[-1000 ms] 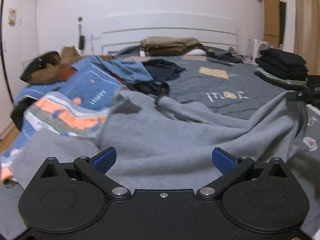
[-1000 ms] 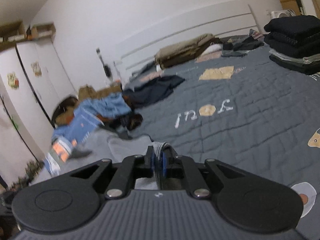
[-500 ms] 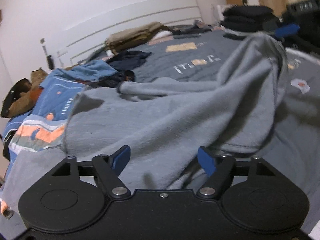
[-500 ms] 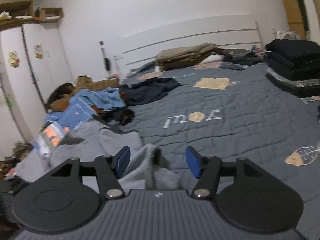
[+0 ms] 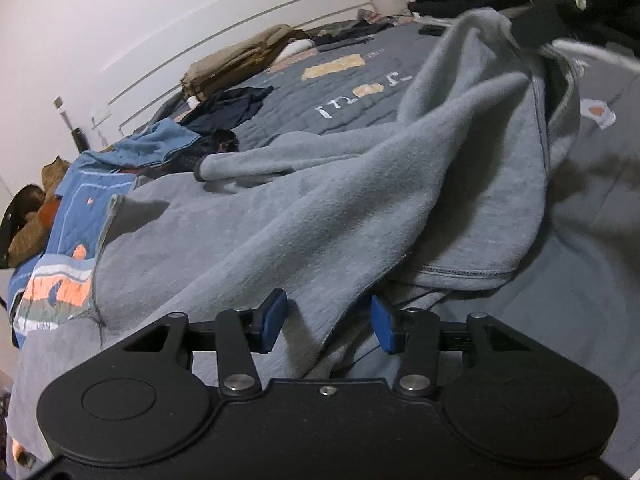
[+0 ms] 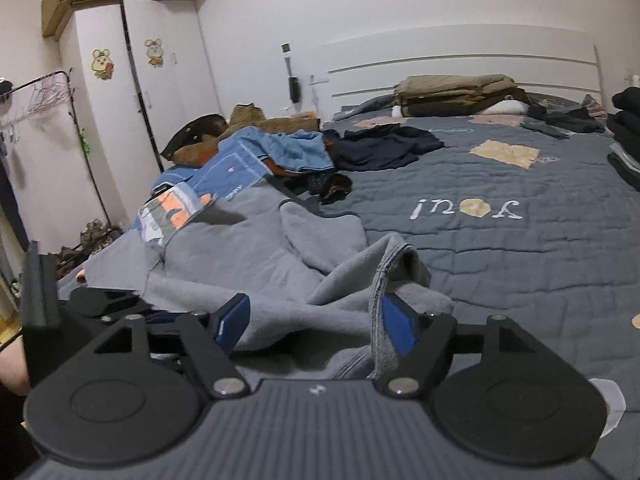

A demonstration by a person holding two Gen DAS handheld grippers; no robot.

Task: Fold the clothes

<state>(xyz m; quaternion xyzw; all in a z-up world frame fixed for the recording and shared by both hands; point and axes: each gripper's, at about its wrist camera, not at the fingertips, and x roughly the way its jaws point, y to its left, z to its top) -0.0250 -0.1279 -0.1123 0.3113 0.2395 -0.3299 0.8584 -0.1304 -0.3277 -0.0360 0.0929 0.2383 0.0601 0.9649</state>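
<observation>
A grey sweatshirt [image 5: 320,200] lies rumpled over the near part of the bed, with one sleeve [image 5: 256,160] stretched to the left. My left gripper [image 5: 328,320] is low over it. Its jaws are closing on a raised fold, and the blue pads [image 5: 274,316] stand a little off the cloth. My right gripper [image 6: 316,322] has its jaws opening. A bunched part of the sweatshirt [image 6: 304,276] lies loose between them, with a hem beside the right pad [image 6: 400,326]. In the left wrist view the cloth rises toward the blurred right gripper [image 5: 560,8].
The bed has a dark grey quilt [image 6: 520,260]. Folded dark clothes [image 6: 624,140] are stacked at the right edge. A khaki pile [image 6: 456,94] lies by the headboard. Blue garments [image 6: 280,148] and a navy one [image 6: 384,146] lie at the left. A white wardrobe [image 6: 132,100] stands beyond.
The right gripper was shut on a fold of the grey sweatshirt and has let it go. The left gripper has rolled, sunk toward the cloth, and its jaws have narrowed around a fold.
</observation>
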